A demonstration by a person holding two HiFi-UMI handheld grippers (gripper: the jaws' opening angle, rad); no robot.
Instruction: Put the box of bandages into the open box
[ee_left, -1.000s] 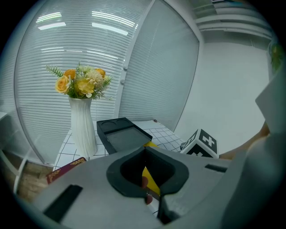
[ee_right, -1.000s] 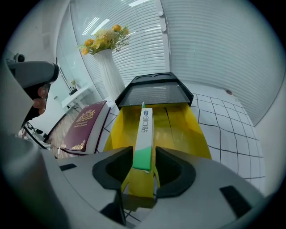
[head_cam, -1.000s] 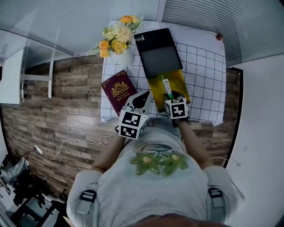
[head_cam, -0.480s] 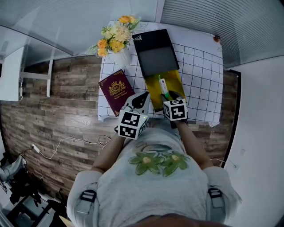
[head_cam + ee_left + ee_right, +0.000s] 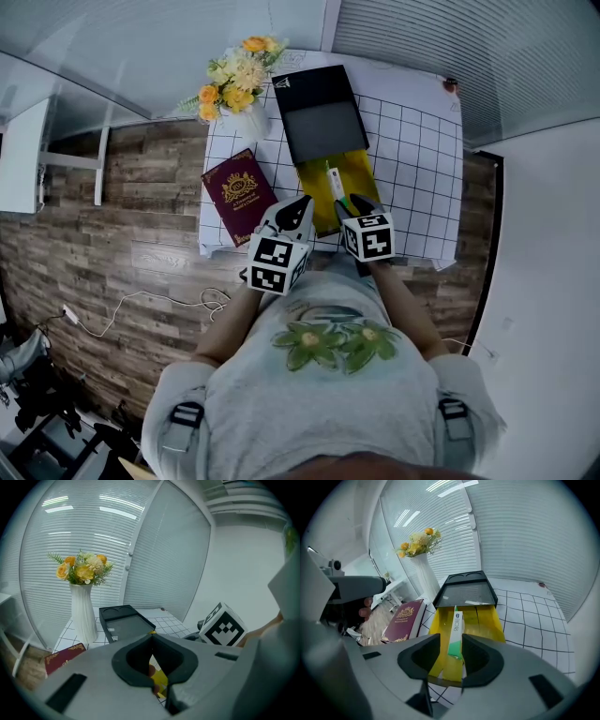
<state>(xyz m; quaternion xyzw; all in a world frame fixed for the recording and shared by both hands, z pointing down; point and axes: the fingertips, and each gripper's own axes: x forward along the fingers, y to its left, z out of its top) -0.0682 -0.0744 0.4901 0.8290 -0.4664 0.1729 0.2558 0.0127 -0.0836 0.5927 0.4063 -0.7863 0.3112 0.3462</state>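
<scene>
My right gripper (image 5: pixel 451 645) had its jaws closing either side of the bandage box (image 5: pixel 457 631), which stood on edge inside the yellow open box (image 5: pixel 487 620), pads not yet pressing. I judged it light, thin card, easily crushed: hold the broad faces gently. My left gripper (image 5: pixel 157 685) hung clenched, empty.

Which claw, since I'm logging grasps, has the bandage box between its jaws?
The right claw: the bandage box stands between its closing jaws. The left claw has nothing between its jaws.
</scene>
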